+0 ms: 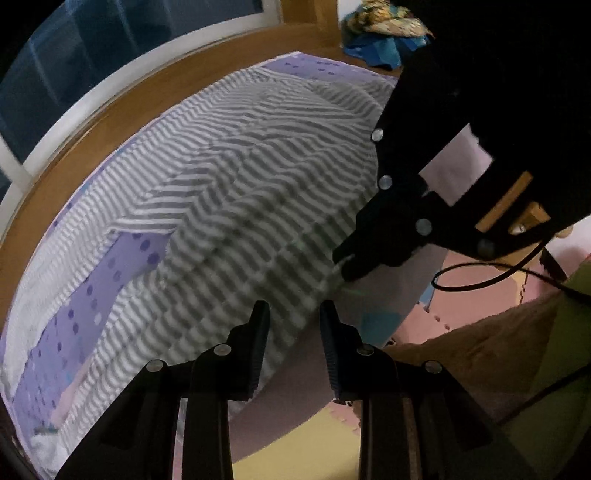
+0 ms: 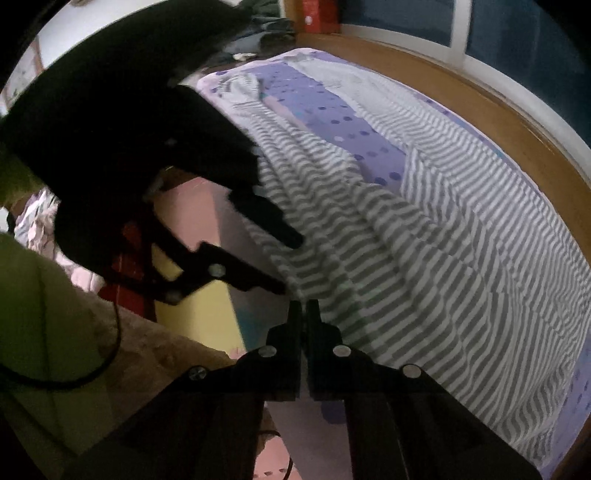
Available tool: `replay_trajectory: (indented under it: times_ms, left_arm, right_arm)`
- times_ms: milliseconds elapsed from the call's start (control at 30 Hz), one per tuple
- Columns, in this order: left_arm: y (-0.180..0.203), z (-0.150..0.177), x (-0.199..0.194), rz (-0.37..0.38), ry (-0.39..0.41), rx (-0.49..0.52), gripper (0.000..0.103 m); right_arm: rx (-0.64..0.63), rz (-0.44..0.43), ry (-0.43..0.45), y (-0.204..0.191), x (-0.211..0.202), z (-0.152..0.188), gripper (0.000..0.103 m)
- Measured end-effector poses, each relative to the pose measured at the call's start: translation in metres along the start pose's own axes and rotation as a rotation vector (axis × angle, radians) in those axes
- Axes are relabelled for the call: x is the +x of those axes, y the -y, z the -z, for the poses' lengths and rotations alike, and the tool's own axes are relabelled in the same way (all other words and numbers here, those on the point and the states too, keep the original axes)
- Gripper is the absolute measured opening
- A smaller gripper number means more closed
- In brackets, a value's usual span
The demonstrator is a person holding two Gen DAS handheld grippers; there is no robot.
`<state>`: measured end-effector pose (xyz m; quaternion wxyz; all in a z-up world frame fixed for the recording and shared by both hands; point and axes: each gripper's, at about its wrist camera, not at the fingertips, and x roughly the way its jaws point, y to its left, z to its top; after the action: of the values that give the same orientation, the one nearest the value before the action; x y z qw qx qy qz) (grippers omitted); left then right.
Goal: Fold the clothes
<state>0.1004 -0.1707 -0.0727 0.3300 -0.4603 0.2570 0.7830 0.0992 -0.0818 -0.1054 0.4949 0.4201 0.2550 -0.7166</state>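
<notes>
A grey-and-white striped cloth (image 1: 240, 192) (image 2: 443, 258) lies spread and rumpled over a bed with a purple dotted sheet (image 1: 110, 280) (image 2: 332, 122). Its near hem hangs at the bed's edge. My right gripper (image 2: 303, 302) (image 1: 341, 266) is shut, its tips pinching a bit of that hem. My left gripper (image 1: 291, 306) (image 2: 290, 266) sits just beside it along the same edge. The left fingers stand apart with the hem between them, and the pads do not visibly press it.
A wooden bed frame (image 1: 110, 107) (image 2: 498, 110) and a dark window lie beyond the bed. A white textured cloth (image 2: 351, 85) lies at the far side, with a pile of clothes (image 1: 384, 29) behind. Pink and yellow foam mats (image 1: 480, 295) cover the floor. A black cable (image 1: 480, 284) trails there.
</notes>
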Motion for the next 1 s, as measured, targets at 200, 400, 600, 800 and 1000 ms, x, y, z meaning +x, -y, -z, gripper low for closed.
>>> replay_trajectory:
  times_ms: [200,400,600,800,1000]
  left_arm:
    - [-0.010,0.001,0.001,0.009,0.061,-0.078,0.001]
    - [-0.023,0.009,-0.038,0.026,0.124,-0.244,0.001]
    - [-0.010,0.017,-0.057,0.007,0.111,-0.362,0.001]
    - [-0.006,0.018,-0.066,-0.045,0.110,-0.485,0.001]
    - [0.002,0.012,-0.069,-0.102,0.118,-0.519,0.001]
  right_arm:
    - [0.036,-0.005,0.035,0.006,-0.007,-0.003,0.001]
    - [0.059,0.206,0.002,0.019,-0.038,0.020,0.031]
    - [-0.054,0.551,-0.144,0.043,-0.068,0.078,0.061]
    - [-0.196,0.618,-0.193,0.067,-0.060,0.115,0.060]
    - [-0.270,0.561,-0.128,0.086,-0.049,0.112,0.002]
